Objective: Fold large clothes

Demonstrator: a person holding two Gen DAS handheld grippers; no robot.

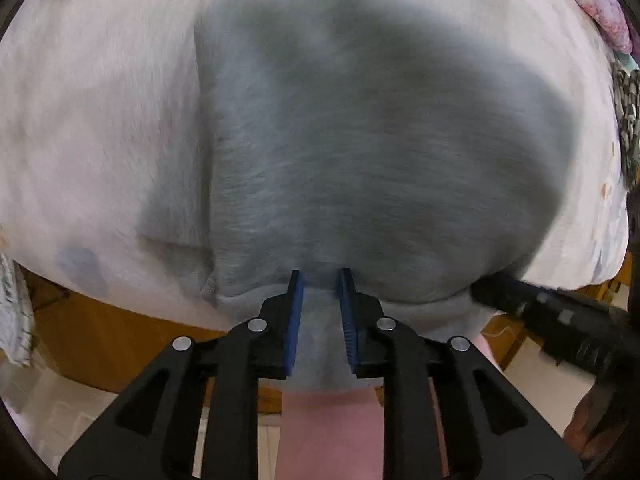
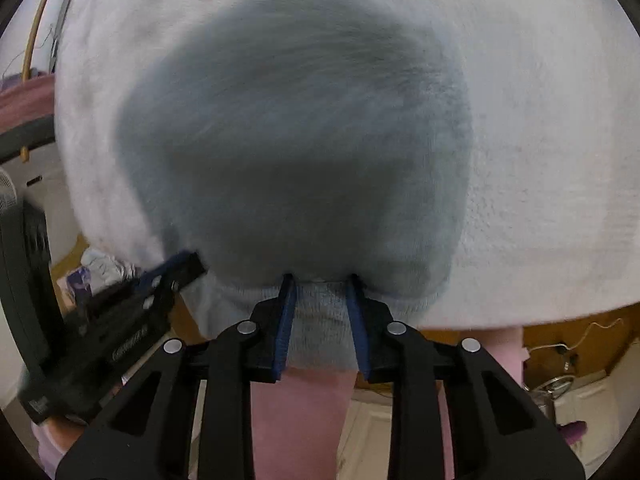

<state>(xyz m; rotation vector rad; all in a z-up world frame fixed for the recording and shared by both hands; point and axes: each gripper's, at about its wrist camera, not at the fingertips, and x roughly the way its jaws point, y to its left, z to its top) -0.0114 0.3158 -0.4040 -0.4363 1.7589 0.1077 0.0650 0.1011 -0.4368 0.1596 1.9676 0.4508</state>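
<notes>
A large grey knit garment [image 1: 360, 140] lies spread on a pale bedsheet [image 1: 100, 100], its hem hanging over the near edge of the bed. My left gripper [image 1: 320, 276] stands at that hem with its blue pads [image 1: 296, 320] apart; grey cloth lies between them, not visibly pinched. In the right wrist view the same garment [image 2: 288, 140] fills the middle, and my right gripper [image 2: 320, 280] is shut on a thick bunch of the hem that spans the gap from pad to pad. Each gripper shows blurred in the other's view: the right gripper [image 1: 484, 290], the left gripper [image 2: 188, 262].
The wooden bed frame [image 1: 100, 340] runs under the sheet's near edge, with pale floor tiles [image 1: 60, 420] below. A person's pink-clad leg [image 2: 300, 420] stands against the bed. Patterned cloths [image 1: 600, 12] lie at the far right. A dark upright object [image 2: 24, 280] stands left.
</notes>
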